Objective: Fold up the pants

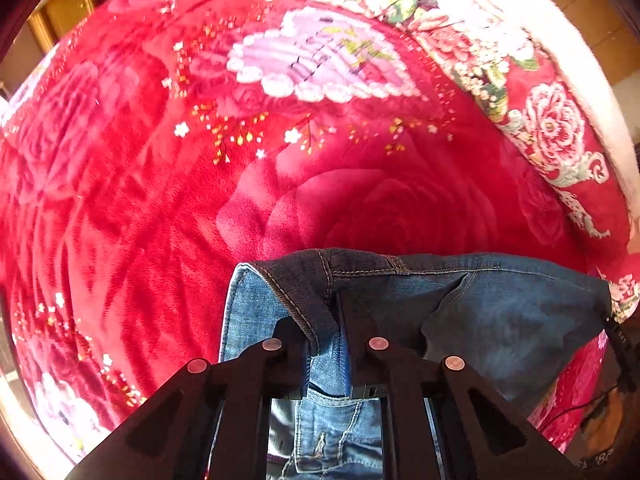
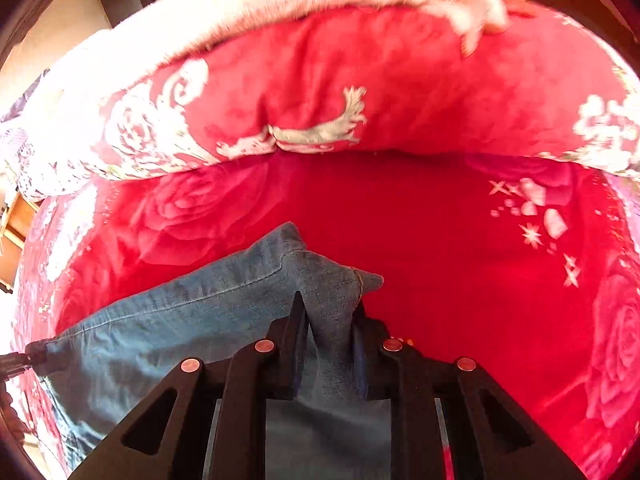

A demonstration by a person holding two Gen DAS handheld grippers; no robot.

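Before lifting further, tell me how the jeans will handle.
Likely floppy: the jeans sag and crease between the left gripper and right gripper. Probably fairly heavy, being thick stitched denim. Unlikely to slip, since both grippers pinch bunched fabric.

Both wrist cameras look steeply down, close above the jeans (image 1: pixel 500 304) and red blanket (image 2: pixel 440 248) they share.

The left gripper (image 1: pixel 325 312) is clamped on a bunched fold of the jeans (image 1: pixel 480 300), whose dark waistband runs across above its fingers. The denim hangs over a red floral blanket (image 1: pixel 160 200), its white-flowered border at upper right.
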